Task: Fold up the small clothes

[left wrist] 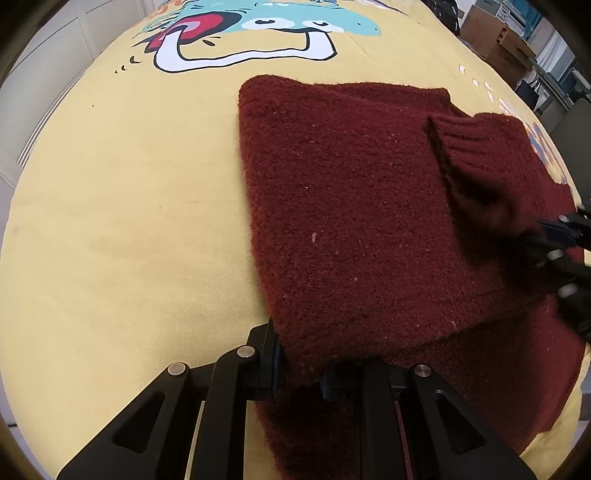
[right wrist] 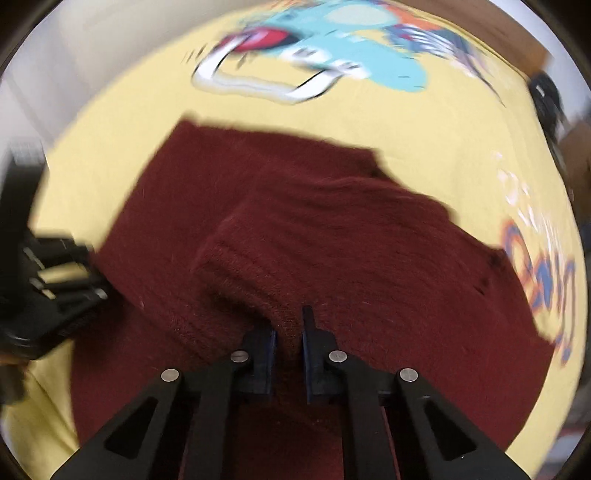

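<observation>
A dark red knitted sweater (left wrist: 351,206) lies partly folded on a yellow cloth (left wrist: 122,206) with a cartoon print (left wrist: 251,33), which covers the table. The left tongs (left wrist: 301,373) are clamped on the near edge of the sweater's folded layer. The right tongs (right wrist: 288,343) are closed on a fold of the knit just below the ribbed sleeve cuff (right wrist: 236,266), which lies across the body of the garment. The right wrist view is motion-blurred.
</observation>
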The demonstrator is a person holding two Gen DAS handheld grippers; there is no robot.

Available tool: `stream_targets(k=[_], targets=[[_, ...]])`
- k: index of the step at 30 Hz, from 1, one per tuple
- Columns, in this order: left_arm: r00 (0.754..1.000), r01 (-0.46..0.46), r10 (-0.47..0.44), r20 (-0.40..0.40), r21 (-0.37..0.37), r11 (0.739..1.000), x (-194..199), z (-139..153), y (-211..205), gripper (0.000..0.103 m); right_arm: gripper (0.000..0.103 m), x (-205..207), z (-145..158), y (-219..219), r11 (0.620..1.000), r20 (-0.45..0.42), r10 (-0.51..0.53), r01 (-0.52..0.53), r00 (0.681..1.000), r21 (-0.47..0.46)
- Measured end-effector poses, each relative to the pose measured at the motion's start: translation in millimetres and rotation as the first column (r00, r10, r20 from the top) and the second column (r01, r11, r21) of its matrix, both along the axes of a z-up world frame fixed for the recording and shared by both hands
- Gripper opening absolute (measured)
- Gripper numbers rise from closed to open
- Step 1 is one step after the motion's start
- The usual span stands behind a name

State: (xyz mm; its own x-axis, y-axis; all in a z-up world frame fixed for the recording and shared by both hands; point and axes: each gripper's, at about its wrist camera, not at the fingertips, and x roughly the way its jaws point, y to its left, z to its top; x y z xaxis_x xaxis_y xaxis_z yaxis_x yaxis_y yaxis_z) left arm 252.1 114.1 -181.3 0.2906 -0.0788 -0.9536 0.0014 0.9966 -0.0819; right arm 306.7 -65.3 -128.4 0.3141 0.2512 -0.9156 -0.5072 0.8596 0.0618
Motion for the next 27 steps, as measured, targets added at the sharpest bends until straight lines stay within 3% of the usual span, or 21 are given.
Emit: stream_targets(k=[6,13,16,22,25,27], targets=[[1.000,0.014,-0.014,0.008,0.012,1.000,-2.2,6.6,-6.2,0.014,0.010,1.0,33.2,-80.4,0.983,0.046,-0.158,0.153,0.986,0.100],[0.999,0.028,-0.029,0.028,0.037,0.999,-15.5,15.4,-14.7,0.013,0.010,-4.0,32.8,-147.2,0.944,0.054,-0.309,0.299,0.950,0.141],[0.999,0.037,-0.039,0.035,0.042,0.998,-17.6,18.3,-17.2,0.013,0.010,-8.3,16.4,-169.9,0.921,0.005,-0.362,0.357,0.932,0.156],[0.998,0.049,-0.050,0.022,0.064,0.997,-15.7,15.4,-25.0,0.013,0.010,-16.1,-39.8,-193.1,0.893,-0.088,-0.432,0.440,0.897,0.098],[0.999,0.040,-0.041,0.013,0.074,0.996,-10.3,2.5,-38.6,0.014,0.011,-19.9,-58.9,-207.8,0.861,-0.141,-0.472,0.489,0.870,0.137],[0.999,0.039,-0.040,0.010,0.082,0.996,-10.2,2.1,-43.3,0.014,0.023,-21.3,-59.3,-217.8,0.837,-0.164,-0.499,0.522,0.851,0.164]])
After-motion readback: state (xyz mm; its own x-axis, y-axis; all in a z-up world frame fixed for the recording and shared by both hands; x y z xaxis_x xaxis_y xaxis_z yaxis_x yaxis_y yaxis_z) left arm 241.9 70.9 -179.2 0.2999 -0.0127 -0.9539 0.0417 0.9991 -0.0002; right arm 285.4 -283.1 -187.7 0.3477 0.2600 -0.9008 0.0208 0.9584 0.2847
